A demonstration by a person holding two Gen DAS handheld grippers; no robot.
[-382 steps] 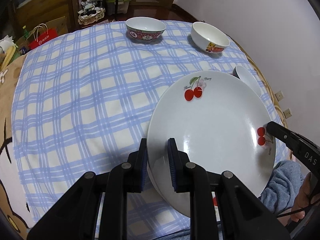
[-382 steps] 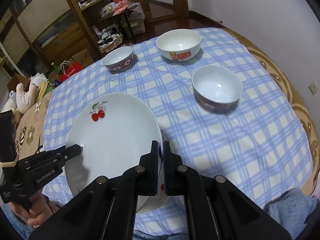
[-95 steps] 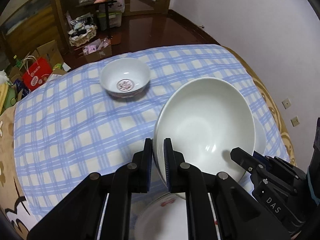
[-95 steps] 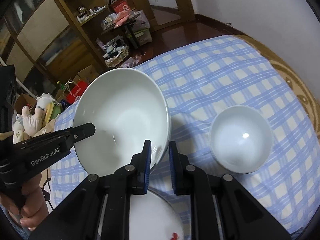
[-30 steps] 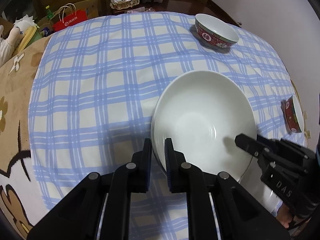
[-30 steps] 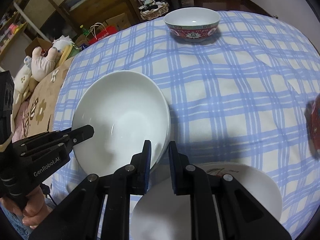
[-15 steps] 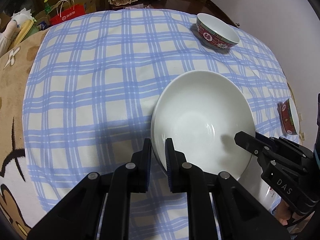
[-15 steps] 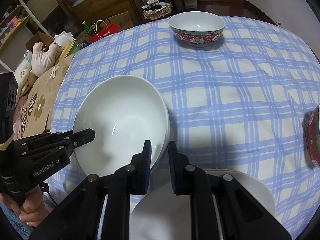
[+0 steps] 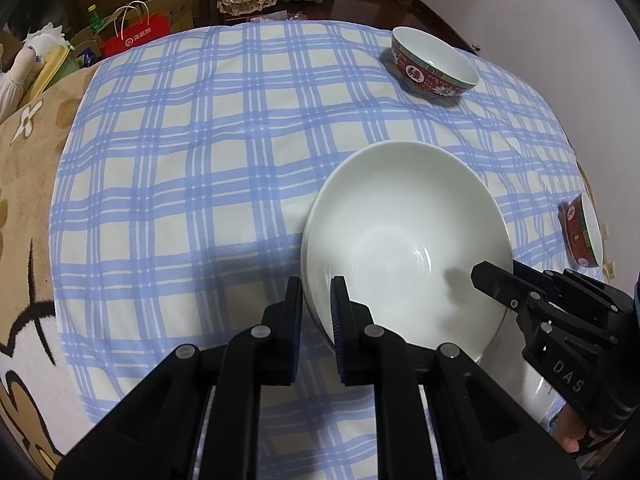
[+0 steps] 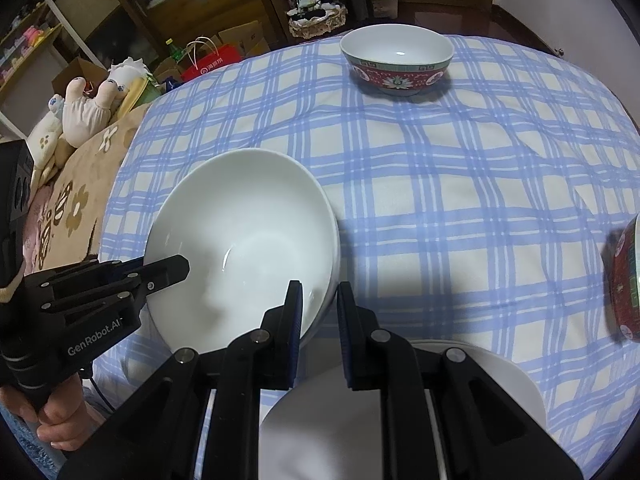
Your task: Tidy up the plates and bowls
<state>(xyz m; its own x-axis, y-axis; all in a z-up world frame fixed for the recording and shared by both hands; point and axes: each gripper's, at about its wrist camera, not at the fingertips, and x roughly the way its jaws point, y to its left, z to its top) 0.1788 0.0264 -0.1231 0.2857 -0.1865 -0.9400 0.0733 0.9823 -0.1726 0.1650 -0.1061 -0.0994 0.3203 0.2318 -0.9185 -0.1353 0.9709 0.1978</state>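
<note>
A large white bowl [image 9: 404, 236] [image 10: 244, 244] is held over the blue-checked tablecloth [image 9: 192, 152] by both grippers. My left gripper [image 9: 316, 316] is shut on its left rim. My right gripper [image 10: 318, 316] is shut on its right rim and shows in the left wrist view [image 9: 492, 280]. The left gripper shows in the right wrist view [image 10: 168, 272]. A white plate [image 10: 500, 376] lies on the table under my right gripper, just right of the bowl. A red patterned bowl [image 9: 434, 66] [image 10: 398, 60] stands at the far side. Another red bowl [image 9: 582, 232] [image 10: 624, 280] is at the right edge.
A brown patterned cover [image 9: 24, 148] lies left of the tablecloth. Beyond the table are a red shopping bag [image 9: 134, 34], a basket [image 10: 318, 16], stuffed toys [image 10: 88, 108] and wooden shelves. A white wall [image 9: 540, 8] is on the right.
Both grippers have carried the white bowl slightly lower and nearer to the tablecloth. The grips have not changed.
</note>
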